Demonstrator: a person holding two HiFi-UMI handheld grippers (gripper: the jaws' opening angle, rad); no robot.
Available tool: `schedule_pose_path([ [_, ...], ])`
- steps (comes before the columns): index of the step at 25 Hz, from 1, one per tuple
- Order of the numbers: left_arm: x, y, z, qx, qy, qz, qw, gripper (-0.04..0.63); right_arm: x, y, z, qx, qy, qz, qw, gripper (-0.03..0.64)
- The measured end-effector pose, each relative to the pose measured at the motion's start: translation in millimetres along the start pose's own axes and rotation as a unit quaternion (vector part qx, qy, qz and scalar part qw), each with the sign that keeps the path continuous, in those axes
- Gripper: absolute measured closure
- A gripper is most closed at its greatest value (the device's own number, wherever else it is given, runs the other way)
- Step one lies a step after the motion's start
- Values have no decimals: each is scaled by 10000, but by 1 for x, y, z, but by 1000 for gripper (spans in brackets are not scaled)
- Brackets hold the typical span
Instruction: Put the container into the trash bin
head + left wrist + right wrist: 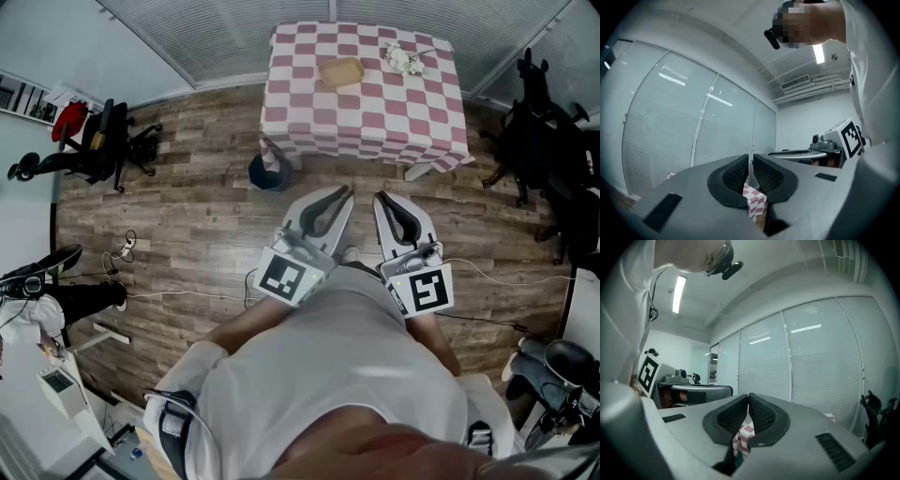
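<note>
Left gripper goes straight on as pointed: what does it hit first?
Likely the checked tablecloth, visible just past the left gripper. Nothing shows in between, but depth is unclear.

An office room: glass partition walls with horizontal slatted blinds (820, 362), black swivel office chairs (539, 131) (at both sides), brown wood-plank floor (187, 220), ceiling strip light (678, 294).

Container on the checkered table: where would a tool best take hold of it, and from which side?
Probably its near rim: the tan container looks like a shallow open tray lying flat, so one jaw can go inside its wall. Come down over the front edge of the table.
</note>
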State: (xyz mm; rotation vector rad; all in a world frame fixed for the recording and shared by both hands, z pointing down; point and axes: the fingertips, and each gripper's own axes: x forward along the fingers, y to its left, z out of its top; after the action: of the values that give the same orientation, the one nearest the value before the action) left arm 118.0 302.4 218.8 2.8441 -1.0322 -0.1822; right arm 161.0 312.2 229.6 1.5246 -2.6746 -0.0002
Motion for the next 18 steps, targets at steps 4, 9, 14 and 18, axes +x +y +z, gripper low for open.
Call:
schedule_pose_path([
  [4, 4, -7, -1, -1, 31, -1, 10000, 538, -5, -4, 2, 12, -17, 39, 10000, 578],
  [9, 15, -14, -3, -22, 30, 55, 10000, 538, -10, -15, 3, 86, -134, 114, 9998, 577],
  [14, 29, -28, -13, 20, 47, 150, 9999, 538, -25, -34, -4, 132, -127, 145, 9997, 577],
  [18, 37, -37, -26, 77, 109, 236, 9996, 538, -36, -47, -8, 130, -98, 216, 9996, 577],
])
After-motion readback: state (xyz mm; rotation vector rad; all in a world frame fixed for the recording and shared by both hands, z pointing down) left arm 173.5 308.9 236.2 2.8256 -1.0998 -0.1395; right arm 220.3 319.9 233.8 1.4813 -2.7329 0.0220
